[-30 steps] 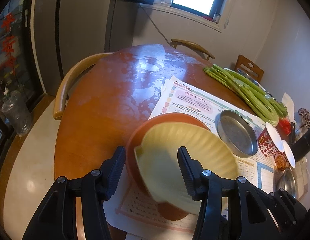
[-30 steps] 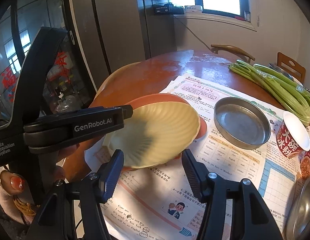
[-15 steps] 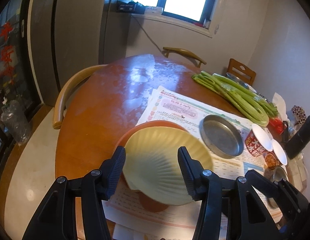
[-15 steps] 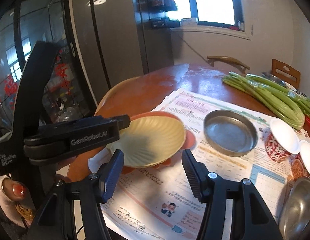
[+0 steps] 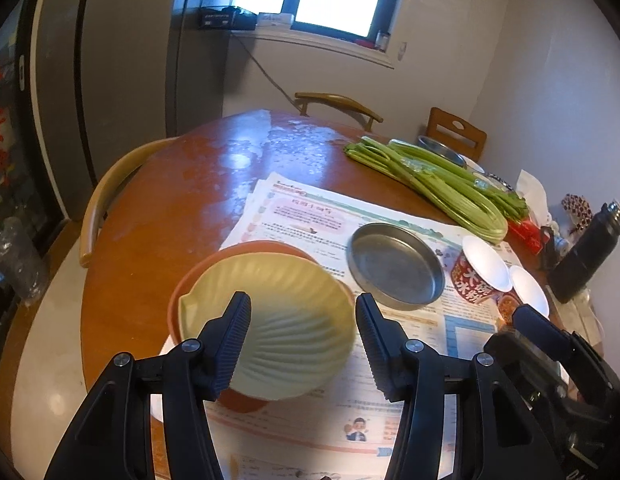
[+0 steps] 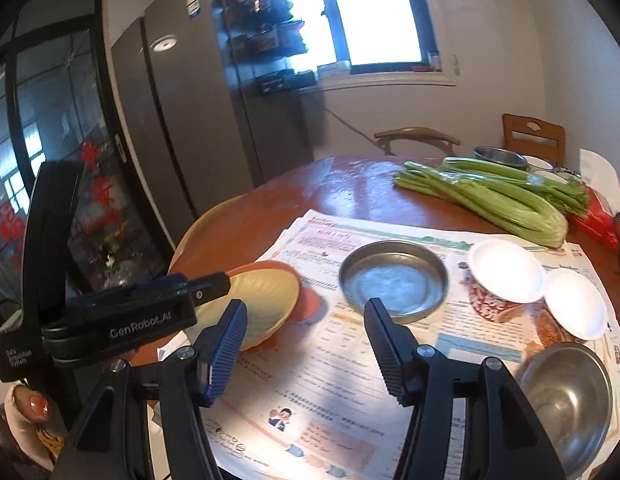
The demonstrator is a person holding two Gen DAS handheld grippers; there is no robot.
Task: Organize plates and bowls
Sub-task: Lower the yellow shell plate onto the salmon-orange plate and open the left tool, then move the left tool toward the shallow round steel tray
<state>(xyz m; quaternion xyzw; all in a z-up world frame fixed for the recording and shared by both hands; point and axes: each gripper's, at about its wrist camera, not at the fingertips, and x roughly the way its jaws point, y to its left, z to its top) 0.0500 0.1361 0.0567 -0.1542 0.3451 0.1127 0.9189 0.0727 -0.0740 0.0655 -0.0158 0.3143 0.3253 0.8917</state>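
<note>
the pale yellow ribbed shell-shaped plate (image 5: 278, 320) sits nested on the round orange plate (image 5: 246, 250), stacked to save table room. the left gripper (image 5: 300, 338) and right gripper (image 6: 304, 340) hover spread, empty; the round steel dish (image 6: 392, 280) waits at two o'clock.

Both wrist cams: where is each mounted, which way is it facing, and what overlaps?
Left wrist: on the left gripper, looking forward and down along its open fingers at the yellow shell plate resting on the orange plate; the right gripper's body shows at lower right.
Right wrist: on the right gripper, facing down over the newspaper; the left gripper and a hand show at left.
Shared: yellow shell plate, steel pan, celery, table.
</note>
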